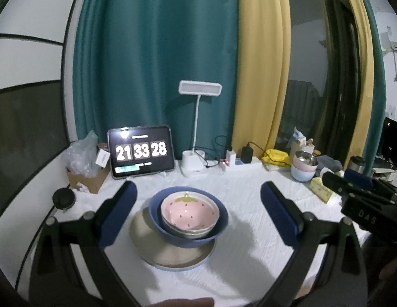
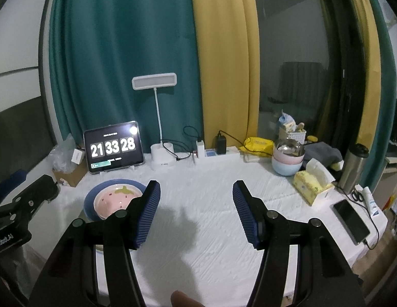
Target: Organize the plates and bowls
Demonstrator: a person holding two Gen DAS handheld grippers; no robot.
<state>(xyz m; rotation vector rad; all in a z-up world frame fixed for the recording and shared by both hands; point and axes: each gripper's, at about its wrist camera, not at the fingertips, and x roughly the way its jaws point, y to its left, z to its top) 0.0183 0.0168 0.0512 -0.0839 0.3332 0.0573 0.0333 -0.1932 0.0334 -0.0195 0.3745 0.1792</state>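
Left side of the worktop (image 1: pixel 249 199): a stack stands here, built from a flat plate (image 1: pixel 172 257) at the bottom, a blue bowl (image 1: pixel 218 217) on it, and a pink strawberry bowl (image 1: pixel 190 211) nested inside with what appears to be a steel rim beneath it. The left gripper (image 1: pixel 198 213) hovers over this stack, fingers (image 1: pixel 119 215) spread wide, holding nothing.

Centre: the right gripper (image 2: pixel 197 213) hangs above bare cloth, fingers (image 2: pixel 147 213) well apart, also empty.

Right rear: a second stack of 3 bowls (image 2: pixel 288 160) (steel in pink in pale blue) stands near a tissue box (image 2: pixel 311 186).

Judgement: both stacks look complete. No loose plate or bowl is visible, so the task appears finished or nearly so, unless the 2 stacks are to be merged.
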